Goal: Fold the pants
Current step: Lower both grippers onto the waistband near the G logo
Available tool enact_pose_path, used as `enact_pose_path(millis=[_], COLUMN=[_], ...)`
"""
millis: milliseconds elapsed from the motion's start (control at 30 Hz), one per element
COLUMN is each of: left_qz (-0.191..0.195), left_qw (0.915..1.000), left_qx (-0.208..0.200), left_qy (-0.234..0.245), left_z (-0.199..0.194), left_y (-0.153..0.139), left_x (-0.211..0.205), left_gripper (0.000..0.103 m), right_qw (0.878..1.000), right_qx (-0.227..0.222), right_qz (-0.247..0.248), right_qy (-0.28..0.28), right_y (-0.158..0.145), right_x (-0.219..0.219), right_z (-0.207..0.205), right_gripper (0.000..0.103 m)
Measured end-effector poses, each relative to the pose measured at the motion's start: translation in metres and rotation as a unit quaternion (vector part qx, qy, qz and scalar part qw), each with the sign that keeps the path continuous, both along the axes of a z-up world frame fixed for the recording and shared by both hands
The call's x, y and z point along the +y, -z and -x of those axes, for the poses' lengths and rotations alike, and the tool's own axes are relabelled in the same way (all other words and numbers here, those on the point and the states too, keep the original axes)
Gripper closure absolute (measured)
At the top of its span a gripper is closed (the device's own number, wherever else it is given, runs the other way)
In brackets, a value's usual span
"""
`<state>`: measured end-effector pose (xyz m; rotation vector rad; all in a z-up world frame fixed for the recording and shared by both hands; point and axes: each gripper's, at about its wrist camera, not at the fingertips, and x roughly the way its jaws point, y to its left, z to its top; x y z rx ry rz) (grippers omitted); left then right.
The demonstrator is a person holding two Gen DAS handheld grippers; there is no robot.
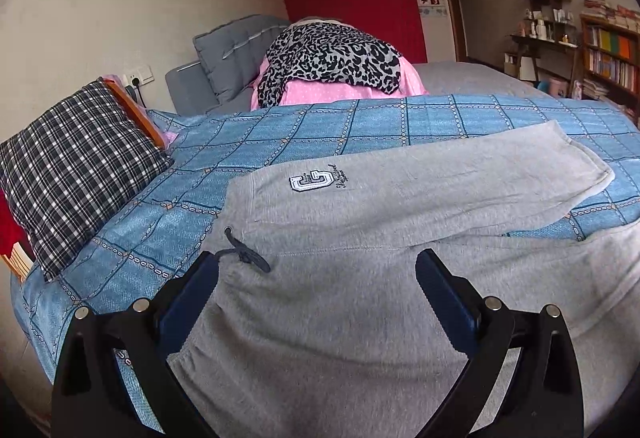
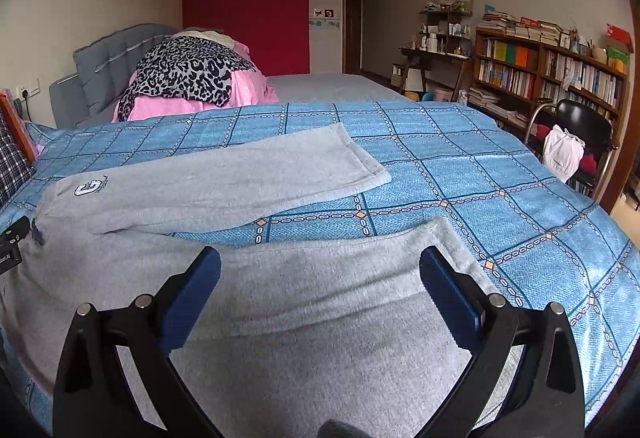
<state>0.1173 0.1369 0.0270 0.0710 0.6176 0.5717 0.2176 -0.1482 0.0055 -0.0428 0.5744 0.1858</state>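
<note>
Grey sweatpants [image 1: 360,222] lie spread flat on the blue checked bedspread [image 1: 280,134], legs apart in a V. A white letter patch [image 1: 311,181] and a dark drawstring [image 1: 244,256] mark the waist end. My left gripper [image 1: 318,270] hovers open over the waistband, its blue pads wide apart with nothing between them. In the right wrist view the pants [image 2: 224,182] stretch from left to centre. My right gripper [image 2: 320,270] stands open above the near leg, close to its cuff [image 2: 436,238], holding nothing. The left gripper's black body [image 2: 12,246] shows at the left edge.
A checked pillow [image 1: 76,174] rests at the bed's left. A leopard-print cloth on pink bedding [image 1: 332,62] is piled behind, by a grey headboard [image 1: 232,50]. A bookshelf [image 2: 548,74] and a black chair [image 2: 576,134] with a white bag stand to the right.
</note>
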Motion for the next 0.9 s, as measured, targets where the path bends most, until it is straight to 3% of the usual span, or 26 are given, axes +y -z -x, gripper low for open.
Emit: enact_pose_path(millis=[433, 600, 767, 900], left_qz=[0.0, 0.077, 0.104, 0.152], left_qw=[0.9996, 0.9942, 0.9898, 0.9821], left_qx=[0.028, 0.069, 0.096, 0.111], left_qy=[0.001, 0.03, 0.009, -0.001], left_z=[-0.047, -0.082, -0.115, -0.134], left_y=[-0.004, -0.001, 0.007, 0.014], left_x=[0.037, 0.077, 0.13, 0.18], left_gripper=[0.005, 0.005, 0.005, 0.005], right_qw=[0.999, 0.998, 0.997, 0.996], right_qx=[0.009, 0.025, 0.054, 0.063], right_qz=[0.036, 0.049, 0.045, 0.053], right_qy=[-0.02, -0.037, -0.038, -0.037], right_y=[-0.003, -0.003, 0.002, 0.009], right_x=[0.022, 0.035, 0.04, 0.046], right_z=[-0.054, -0.091, -0.137, -0.167], right_gripper=[0.002, 0.002, 0.002, 0.002])
